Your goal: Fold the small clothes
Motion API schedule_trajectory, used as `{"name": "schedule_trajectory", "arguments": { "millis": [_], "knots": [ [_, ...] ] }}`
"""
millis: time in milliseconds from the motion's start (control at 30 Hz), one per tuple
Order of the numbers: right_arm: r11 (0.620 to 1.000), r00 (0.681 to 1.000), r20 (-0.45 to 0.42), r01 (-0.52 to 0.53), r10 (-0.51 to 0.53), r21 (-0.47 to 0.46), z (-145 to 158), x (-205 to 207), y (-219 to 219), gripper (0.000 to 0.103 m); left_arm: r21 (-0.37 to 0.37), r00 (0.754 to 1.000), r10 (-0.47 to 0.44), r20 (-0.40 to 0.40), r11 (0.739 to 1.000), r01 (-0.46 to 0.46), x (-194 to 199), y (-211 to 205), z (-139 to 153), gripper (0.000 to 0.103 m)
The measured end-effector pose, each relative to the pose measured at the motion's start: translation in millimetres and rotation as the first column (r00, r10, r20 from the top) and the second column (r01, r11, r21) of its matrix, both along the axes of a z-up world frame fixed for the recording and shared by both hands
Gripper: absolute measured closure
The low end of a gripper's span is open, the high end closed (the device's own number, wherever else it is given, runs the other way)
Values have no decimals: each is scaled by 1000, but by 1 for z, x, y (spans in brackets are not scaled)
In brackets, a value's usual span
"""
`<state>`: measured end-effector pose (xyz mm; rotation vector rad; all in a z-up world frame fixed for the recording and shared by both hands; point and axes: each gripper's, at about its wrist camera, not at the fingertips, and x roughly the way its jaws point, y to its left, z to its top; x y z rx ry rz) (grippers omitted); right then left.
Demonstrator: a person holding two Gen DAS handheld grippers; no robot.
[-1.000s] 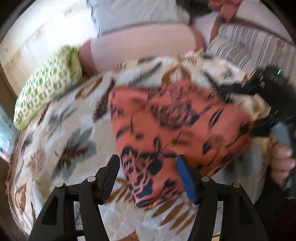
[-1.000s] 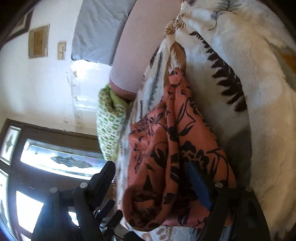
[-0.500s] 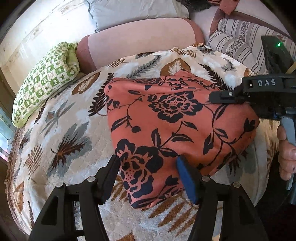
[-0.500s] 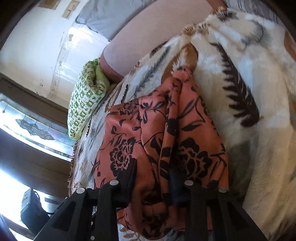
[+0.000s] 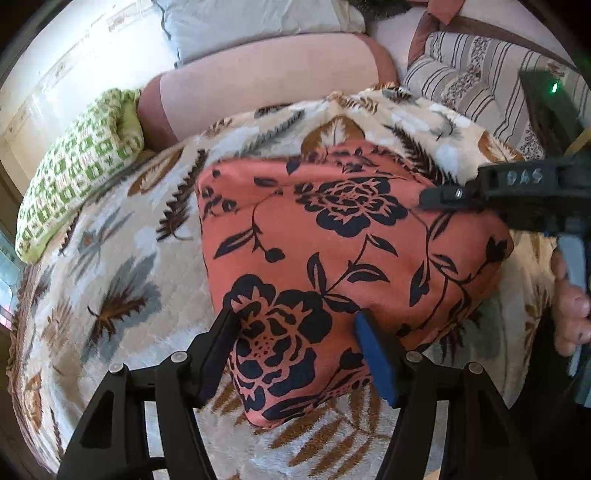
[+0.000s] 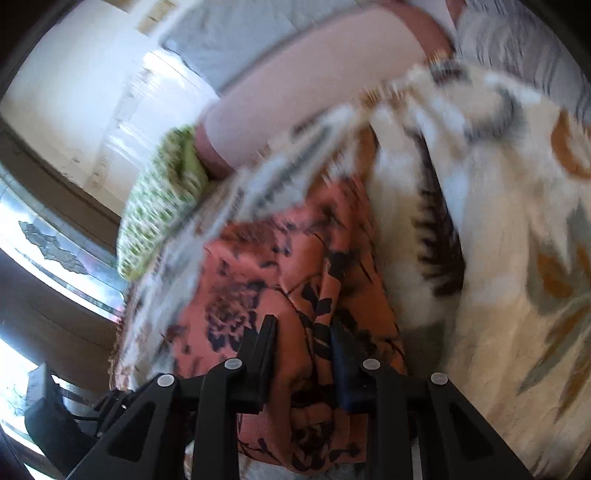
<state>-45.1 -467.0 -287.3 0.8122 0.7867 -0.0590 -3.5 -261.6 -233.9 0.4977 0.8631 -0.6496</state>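
A salmon-red cloth with dark blue flowers (image 5: 332,251) lies folded on the leaf-print blanket (image 5: 122,266). My left gripper (image 5: 295,325) is open, its jaws standing on either side of the cloth's near corner. My right gripper (image 6: 303,332) has its jaws partly closed with a bunched fold of the same cloth (image 6: 288,280) between them; the view is blurred and I cannot tell whether it grips. The right gripper's body (image 5: 517,199) shows in the left wrist view at the cloth's right edge, with a hand (image 5: 572,314) on its handle.
A green-and-white patterned pillow (image 5: 77,177) lies at the left of the bed. A pink bolster (image 5: 266,85), a grey-white pillow (image 5: 251,22) and striped cushions (image 5: 476,85) lie at the back. A window (image 6: 55,243) is to the left.
The right gripper's jaws have narrowed around the cloth's right edge and it has swung round, blurring its view. The cloth has settled flatter. The left gripper has hardly moved.
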Motion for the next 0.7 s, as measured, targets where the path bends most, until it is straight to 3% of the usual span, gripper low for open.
{"name": "schedule_trajectory", "arguments": {
  "millis": [33,67,100,200,433,567,700],
  "knots": [
    [1000,1000,-23,7,-6,28,-12,1,-2,66,3,1000,3,4,1000,-3,0,0,-2,33],
    [998,999,-35,14,-12,65,-20,1,-5,52,3,1000,3,7,1000,-3,0,1,-2,33],
    [994,999,-41,28,-24,104,-26,0,-8,46,0,1000,1,6,1000,-1,0,1,-2,33],
    [985,998,-39,47,-41,164,-25,-5,-17,44,-3,1000,5,-2,1000,-5,2,1,-2,33],
    [992,995,44,86,-90,91,3,-11,-31,43,-53,1000,6,31,999,-5,9,8,25,33],
    [996,994,77,79,-81,35,19,11,-43,43,-76,997,51,54,996,-46,33,11,37,32],
    [999,998,55,18,-15,-51,31,49,-43,46,-34,994,109,32,994,-108,60,9,21,32]
  ]
}}
